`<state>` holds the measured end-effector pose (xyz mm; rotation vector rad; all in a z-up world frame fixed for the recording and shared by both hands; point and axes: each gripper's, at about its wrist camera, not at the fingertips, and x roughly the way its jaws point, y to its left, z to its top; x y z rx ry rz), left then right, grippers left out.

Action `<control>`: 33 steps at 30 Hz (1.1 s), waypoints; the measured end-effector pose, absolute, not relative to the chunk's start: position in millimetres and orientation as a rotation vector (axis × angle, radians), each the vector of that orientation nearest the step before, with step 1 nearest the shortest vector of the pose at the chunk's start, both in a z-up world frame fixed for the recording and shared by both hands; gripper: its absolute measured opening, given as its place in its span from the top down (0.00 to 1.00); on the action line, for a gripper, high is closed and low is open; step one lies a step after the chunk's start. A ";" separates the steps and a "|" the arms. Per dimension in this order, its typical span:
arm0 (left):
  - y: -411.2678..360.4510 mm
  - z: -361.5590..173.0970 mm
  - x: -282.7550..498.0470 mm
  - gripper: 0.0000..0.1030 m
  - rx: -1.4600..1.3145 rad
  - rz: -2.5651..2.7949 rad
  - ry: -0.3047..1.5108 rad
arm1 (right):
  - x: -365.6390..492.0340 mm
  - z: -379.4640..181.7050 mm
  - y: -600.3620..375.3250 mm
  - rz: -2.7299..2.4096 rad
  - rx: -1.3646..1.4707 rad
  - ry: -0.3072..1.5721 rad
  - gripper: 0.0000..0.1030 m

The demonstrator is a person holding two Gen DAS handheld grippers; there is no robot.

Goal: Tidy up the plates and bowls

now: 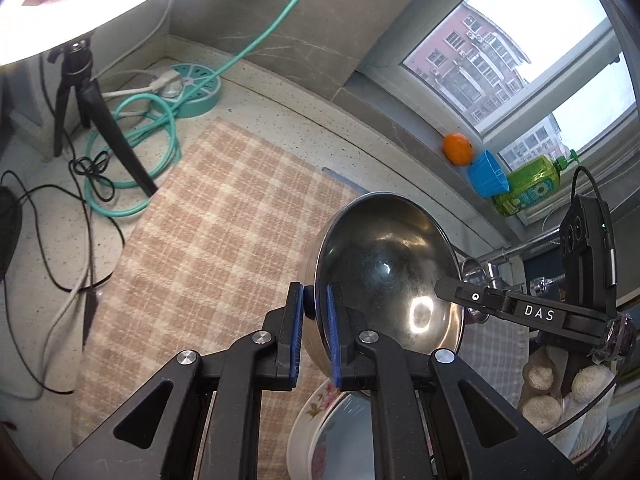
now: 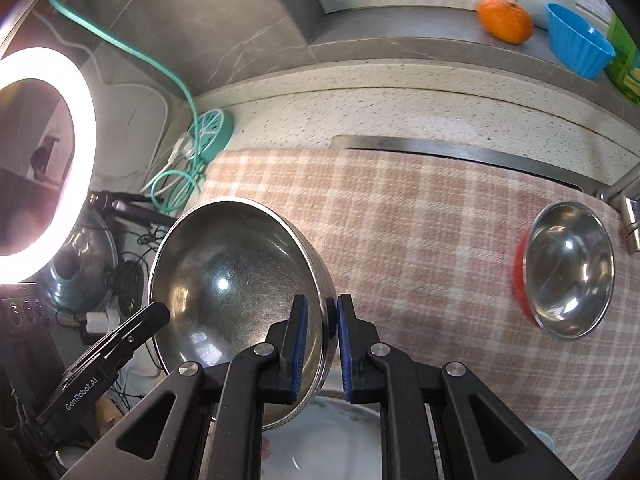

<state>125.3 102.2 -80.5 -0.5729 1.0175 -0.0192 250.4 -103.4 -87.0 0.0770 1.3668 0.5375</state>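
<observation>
1. Speckled stone surface (image 2: 400, 92) below a window sill, covered by a checked cloth (image 2: 420, 220); sill carrying an orange (image 2: 505, 19), a blue cup (image 2: 576, 40) and a green bottle (image 1: 528, 184).
2. Off to one side: lit ring light (image 2: 86, 128) on a black tripod (image 1: 96, 120), teal cable (image 1: 132, 152) coiled beside a round teal socket hub (image 1: 200, 88).
3. Held in the air, tilted on edge over the cloth: large steel bowl (image 2: 232, 296), gripped from both sides at once.
4. Left gripper (image 1: 315, 320): blue-padded fingers (image 1: 296, 332) clamped on the bowl's rim, one inside the wall, one outside.
5. Right gripper (image 2: 322, 344): fingers (image 2: 300, 344) likewise pinching the opposite rim, wall between the pads.
6. Directly beneath the held bowl: white floral dish (image 1: 320, 432), only partly in view in both wrist views.
7. Further right on the cloth: second steel bowl (image 2: 568, 268) nested in something red, near the tap (image 2: 628, 208).
8. Also seen in the left wrist view: gloved hand (image 1: 560, 392) holding the right gripper's handle.
</observation>
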 end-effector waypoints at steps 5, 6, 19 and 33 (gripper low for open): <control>118.1 -84.1 100.3 0.91 -0.618 0.024 1.007 | 233.9 -86.7 -81.9 0.584 0.043 1.380 0.87; 121.2 -84.8 94.7 0.91 -0.625 0.031 1.006 | 231.9 -87.7 -78.3 0.592 0.039 1.384 0.87; 149.0 -93.3 33.1 0.91 -0.693 0.134 0.988 | 195.7 -109.6 -30.5 0.681 -0.046 1.448 0.87; 160.6 -120.7 -15.8 0.91 -0.774 0.207 1.030 | 170.1 -127.4 -1.4 0.746 -0.114 1.490 0.87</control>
